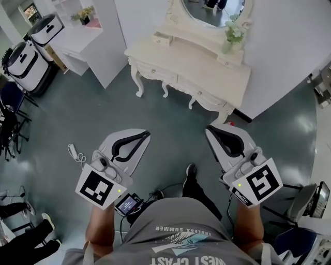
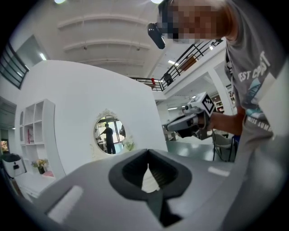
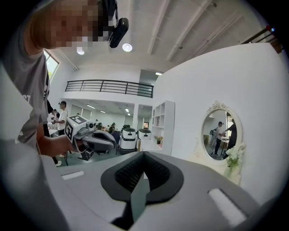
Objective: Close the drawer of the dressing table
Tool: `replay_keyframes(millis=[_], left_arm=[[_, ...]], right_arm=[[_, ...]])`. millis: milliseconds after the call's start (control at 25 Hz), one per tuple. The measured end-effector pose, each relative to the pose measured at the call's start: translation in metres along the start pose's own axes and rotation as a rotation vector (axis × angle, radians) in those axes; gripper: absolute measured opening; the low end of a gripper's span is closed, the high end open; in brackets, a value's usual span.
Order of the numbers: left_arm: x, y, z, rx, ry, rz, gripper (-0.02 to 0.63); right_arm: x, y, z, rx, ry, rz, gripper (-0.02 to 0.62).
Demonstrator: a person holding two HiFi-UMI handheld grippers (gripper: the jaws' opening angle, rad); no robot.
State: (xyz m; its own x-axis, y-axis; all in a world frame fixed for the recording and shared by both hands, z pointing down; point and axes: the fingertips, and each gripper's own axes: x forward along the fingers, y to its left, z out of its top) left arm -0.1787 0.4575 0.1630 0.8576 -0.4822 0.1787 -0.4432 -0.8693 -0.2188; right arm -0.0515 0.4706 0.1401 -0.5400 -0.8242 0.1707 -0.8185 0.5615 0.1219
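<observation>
The cream dressing table (image 1: 170,62) stands against the white wall ahead, with an oval mirror (image 1: 214,10) and a vase of flowers (image 1: 232,33) on top. A small upper drawer (image 1: 162,38) at its left end sticks out a little. My left gripper (image 1: 147,134) and right gripper (image 1: 209,129) hover side by side over the floor, well short of the table. Both are shut with nothing between the jaws. The left gripper view shows the mirror (image 2: 108,134) far ahead and the right gripper (image 2: 183,125) alongside. The right gripper view shows the mirror (image 3: 221,133) and the left gripper (image 3: 95,139).
A white counter with shelves (image 1: 77,39) stands at the back left, with two white-and-black machines (image 1: 28,54) beside it. Dark chairs (image 1: 10,103) line the left edge, and another chair (image 1: 305,202) is at the right. A cabled handset (image 1: 76,152) lies on the grey floor.
</observation>
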Motion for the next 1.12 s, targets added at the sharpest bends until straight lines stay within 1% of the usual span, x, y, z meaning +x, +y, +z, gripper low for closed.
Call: replay_keyframes(millis=[120, 280, 480, 640, 800, 920, 1120], left_arm=[[0.028, 0.014, 0.001, -0.015, 0.025, 0.058, 0.003], [0.068, 0.032, 0.005, -0.013, 0.047, 0.117, 0.003], [0.115, 0.050, 0.013, -0.015, 0.072, 0.171, 0.003], [0.140, 0.064, 0.018, -0.012, 0.093, 0.216, 0.003], [0.161, 0.074, 0.024, -0.006, 0.113, 0.240, 0.003], [0.185, 0.082, 0.025, 0.000, 0.133, 0.252, 0.003], [0.214, 0.097, 0.025, 0.020, 0.164, 0.255, 0.003]], right_arm=[[0.021, -0.032, -0.004, -0.003, -0.018, 0.063, 0.002], [0.041, -0.075, -0.008, -0.009, -0.028, 0.133, 0.002], [0.062, -0.128, -0.013, -0.007, -0.035, 0.191, 0.002], [0.074, -0.158, -0.014, -0.001, -0.044, 0.234, 0.002], [0.082, -0.184, -0.014, 0.010, -0.045, 0.256, 0.002], [0.089, -0.209, -0.022, 0.021, -0.047, 0.269, 0.001], [0.101, -0.240, -0.032, 0.035, -0.041, 0.275, 0.002]])
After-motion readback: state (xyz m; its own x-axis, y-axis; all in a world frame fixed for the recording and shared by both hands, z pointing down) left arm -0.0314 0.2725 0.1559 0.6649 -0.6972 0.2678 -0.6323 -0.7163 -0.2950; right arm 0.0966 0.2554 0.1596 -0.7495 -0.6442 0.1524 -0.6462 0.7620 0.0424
